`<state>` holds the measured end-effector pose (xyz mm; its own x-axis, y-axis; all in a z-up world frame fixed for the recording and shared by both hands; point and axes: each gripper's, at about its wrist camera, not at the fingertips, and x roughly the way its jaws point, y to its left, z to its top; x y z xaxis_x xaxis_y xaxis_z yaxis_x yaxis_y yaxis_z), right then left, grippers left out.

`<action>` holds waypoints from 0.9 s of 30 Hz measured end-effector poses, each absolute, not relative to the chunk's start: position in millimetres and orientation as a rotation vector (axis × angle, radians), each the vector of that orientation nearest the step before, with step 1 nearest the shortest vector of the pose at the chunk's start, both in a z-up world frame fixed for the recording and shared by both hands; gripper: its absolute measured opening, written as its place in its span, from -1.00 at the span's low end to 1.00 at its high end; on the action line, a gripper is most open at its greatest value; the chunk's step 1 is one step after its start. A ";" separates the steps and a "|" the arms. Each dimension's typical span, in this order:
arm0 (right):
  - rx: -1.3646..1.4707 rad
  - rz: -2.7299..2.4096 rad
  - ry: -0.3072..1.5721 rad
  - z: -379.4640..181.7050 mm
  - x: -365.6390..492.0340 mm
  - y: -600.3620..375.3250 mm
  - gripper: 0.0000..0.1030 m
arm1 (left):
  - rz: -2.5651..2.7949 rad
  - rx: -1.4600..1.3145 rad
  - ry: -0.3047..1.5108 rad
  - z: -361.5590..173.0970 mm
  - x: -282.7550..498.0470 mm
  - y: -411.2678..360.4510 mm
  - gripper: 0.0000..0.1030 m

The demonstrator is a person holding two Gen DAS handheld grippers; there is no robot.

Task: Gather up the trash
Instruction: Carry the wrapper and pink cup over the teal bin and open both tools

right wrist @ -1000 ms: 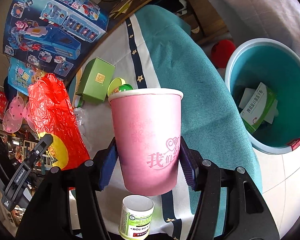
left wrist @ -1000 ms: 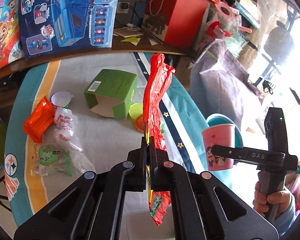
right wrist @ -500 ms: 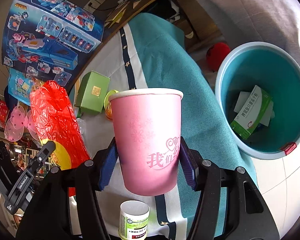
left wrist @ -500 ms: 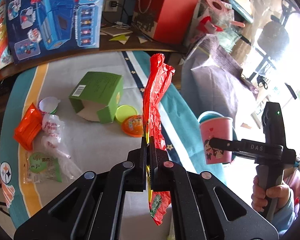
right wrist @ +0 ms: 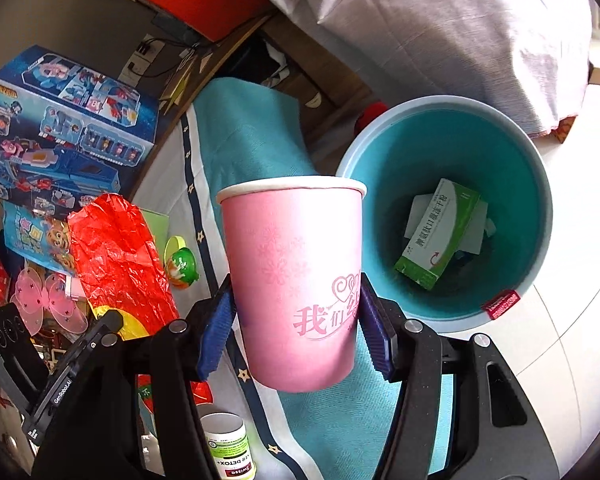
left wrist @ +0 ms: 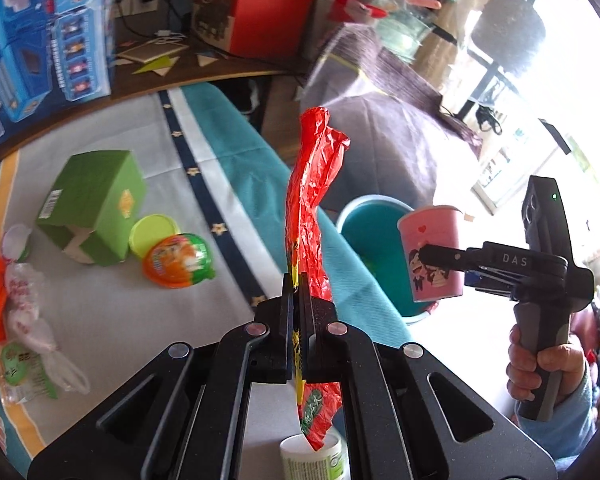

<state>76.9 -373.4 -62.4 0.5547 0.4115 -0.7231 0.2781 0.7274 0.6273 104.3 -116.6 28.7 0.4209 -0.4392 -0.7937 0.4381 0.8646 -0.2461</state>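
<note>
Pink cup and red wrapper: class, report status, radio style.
Left tongs shut on red wrapper. Right tongs shut on pink cup, beside teal bin. Nothing in the way.

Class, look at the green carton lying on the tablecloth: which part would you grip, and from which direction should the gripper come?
Grip the green carton across its two long flat side faces, near the closed end with the barcode, coming down from above. It lies on its side with the open, torn-flap end facing the camera; that end would probably crush. The yellow-green lid and orange snack cup crowd its right side, so approach from above rather than from there.
</note>
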 end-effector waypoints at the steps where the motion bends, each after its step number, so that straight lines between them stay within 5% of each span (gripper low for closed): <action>1: 0.793 0.079 0.999 -61.7 75.0 -379.7 0.08 | -0.566 0.009 1.000 27.9 106.1 -125.1 -0.95; 23: 0.848 -0.140 1.024 -91.3 66.6 -448.9 0.09 | -0.793 0.133 1.168 -29.4 152.3 -282.3 -0.90; 25: 0.835 -0.139 1.026 -89.8 70.1 -448.7 0.09 | -0.785 0.119 1.162 -28.0 156.2 -277.0 -0.80; 27: 0.836 -0.143 1.029 -90.3 73.9 -450.2 0.09 | -0.776 0.100 1.153 -26.3 158.5 -271.6 -0.38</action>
<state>73.9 -450.2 -90.3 0.5356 0.2662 -0.8014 0.4739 0.6907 0.5462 158.5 -271.6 -26.3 0.1812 -0.4993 -0.8473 0.5970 0.7404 -0.3087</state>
